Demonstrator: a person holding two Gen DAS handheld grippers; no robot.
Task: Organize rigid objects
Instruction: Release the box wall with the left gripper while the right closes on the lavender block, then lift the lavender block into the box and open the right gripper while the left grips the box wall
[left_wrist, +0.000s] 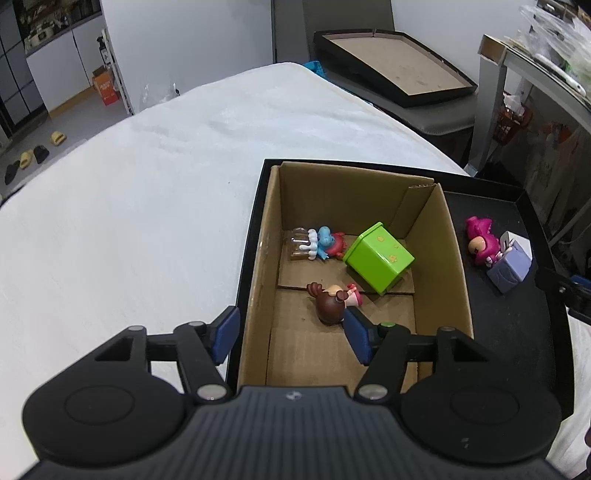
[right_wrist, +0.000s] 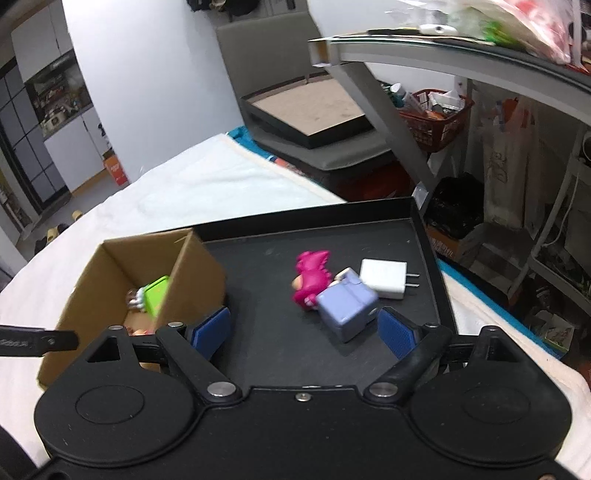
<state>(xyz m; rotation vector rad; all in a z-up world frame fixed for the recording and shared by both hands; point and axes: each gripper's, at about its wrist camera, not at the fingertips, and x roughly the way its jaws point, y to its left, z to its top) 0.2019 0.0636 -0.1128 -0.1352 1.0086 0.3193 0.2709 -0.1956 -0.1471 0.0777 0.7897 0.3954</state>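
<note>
**Toys Split Between Cardboard Box and Black Tray; Both Claws Empty**

While both grippers stood over the work area, neither held anything. The left gripper (left_wrist: 291, 334) had its jaws spread wide; one blue pad (left_wrist: 226, 332) lay outside the left wall of the cardboard box (left_wrist: 258, 280), the other over the box's interior, just beside the brown-haired doll (left_wrist: 334, 297). No contact between pad and doll could be confirmed.

The right gripper (right_wrist: 304, 330) was likewise wide open and empty, positioned low over the black tray (right_wrist: 424, 236). Its right pad (right_wrist: 397, 332) sat close to the lavender block (right_wrist: 347, 306); whether they touched could not be told.

Contents of the cardboard box, which stood inside the tray at its left side:
- brown-haired doll, lying on its side near the front;
- green cube (left_wrist: 378, 256), tipped on an edge against the right wall;
- blue and red figure (left_wrist: 321, 245), lying at the back left.

On the open tray floor to the right of the box:
- pink dinosaur figure (right_wrist: 310, 278), lying down;
- lavender block, touching the pink figure;
- white plug adapter (right_wrist: 384, 278), prongs pointing right, just behind the block.

The tray rested on a white cloth-covered table (left_wrist: 147, 184).
</note>
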